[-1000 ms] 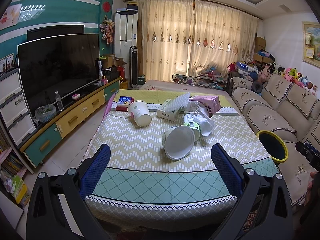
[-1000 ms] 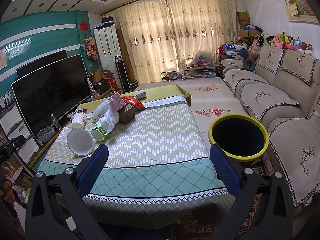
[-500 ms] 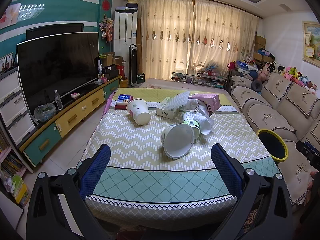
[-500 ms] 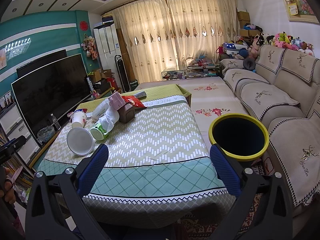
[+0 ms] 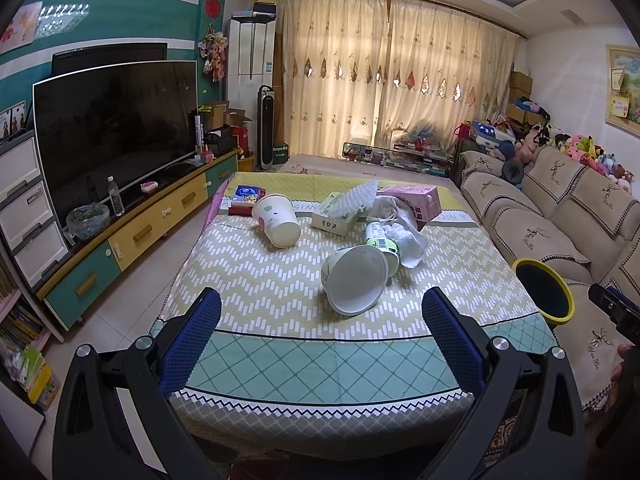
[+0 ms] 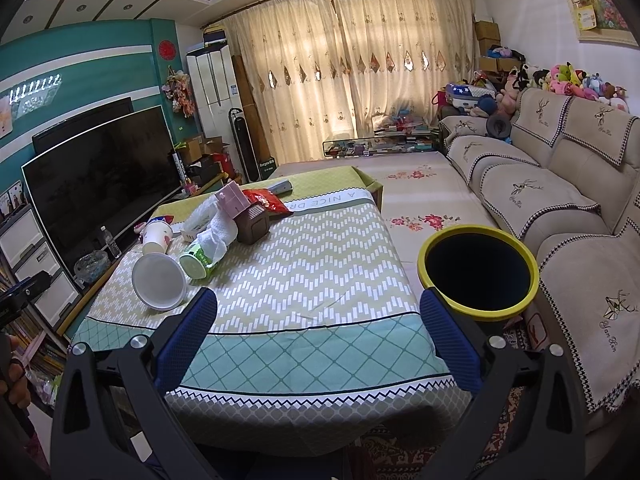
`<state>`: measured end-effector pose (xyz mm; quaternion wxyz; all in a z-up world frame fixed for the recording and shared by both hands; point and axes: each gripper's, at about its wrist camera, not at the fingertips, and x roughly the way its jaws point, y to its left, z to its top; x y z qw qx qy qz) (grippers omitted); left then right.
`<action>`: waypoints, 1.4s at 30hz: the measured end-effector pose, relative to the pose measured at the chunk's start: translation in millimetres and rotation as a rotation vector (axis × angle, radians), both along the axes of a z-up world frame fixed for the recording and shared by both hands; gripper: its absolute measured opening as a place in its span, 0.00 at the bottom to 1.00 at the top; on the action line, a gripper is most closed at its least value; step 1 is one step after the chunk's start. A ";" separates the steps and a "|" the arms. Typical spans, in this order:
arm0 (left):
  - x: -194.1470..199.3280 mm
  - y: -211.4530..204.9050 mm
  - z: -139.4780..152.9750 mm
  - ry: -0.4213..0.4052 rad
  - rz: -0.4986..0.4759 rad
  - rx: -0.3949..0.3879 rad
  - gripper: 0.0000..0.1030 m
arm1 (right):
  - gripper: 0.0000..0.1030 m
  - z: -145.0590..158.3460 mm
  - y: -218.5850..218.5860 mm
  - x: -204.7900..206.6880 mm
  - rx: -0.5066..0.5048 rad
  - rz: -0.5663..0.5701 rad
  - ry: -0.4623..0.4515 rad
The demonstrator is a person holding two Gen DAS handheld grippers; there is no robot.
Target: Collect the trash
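We hold both grippers at the near edge of the table, nothing in either. Left gripper: blue-padded fingers spread wide, empty, over the teal diamond border of the patterned tablecloth. Right gripper: same, fingers wide apart, empty, over the near right part of the cloth.

Trash, near to far, in the left view:
- large white paper cup lying on its side, mouth facing us, just ahead of the left gripper and slightly right of centre.
- green-and-white labelled cup, also on its side, touching the large cup from behind.
- crumpled white tissue, draped against the green cup.
- second white paper cup with a pink mark, on its side, left of the pile and apart from it.
- flat white carton with clear bubble wrap on top, behind the tissue.
- pink box and small blue packet at the far edge.

The right view adds a brown house-shaped box and a red crinkled snack bag behind the pile.

Bin: round black trash can with a yellow rim stands on the floor off the table's right side, between table and beige sofa, mouth open upward. The right gripper's right finger overlaps its near rim in view; we can't tell whether they touch.

Black TV on the cabinet to the left; curtains at the far wall.
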<state>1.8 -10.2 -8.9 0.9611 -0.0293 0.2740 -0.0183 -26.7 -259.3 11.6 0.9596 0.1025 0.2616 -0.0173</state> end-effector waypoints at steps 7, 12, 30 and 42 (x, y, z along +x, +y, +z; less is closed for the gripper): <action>7.2 13.8 -5.5 0.014 0.036 -0.030 0.96 | 0.94 -9.6 21.1 26.9 -0.011 0.090 0.026; 18.3 27.7 -17.7 0.034 0.049 -0.056 0.96 | 0.94 -17.0 59.2 62.5 -0.040 0.209 0.051; 71.7 52.4 -53.5 0.057 0.076 -0.047 0.96 | 0.27 -104.3 167.1 205.4 0.056 0.472 0.304; 101.2 53.7 -72.3 0.096 0.064 -0.047 0.96 | 0.09 -115.4 186.3 240.5 0.111 0.498 0.344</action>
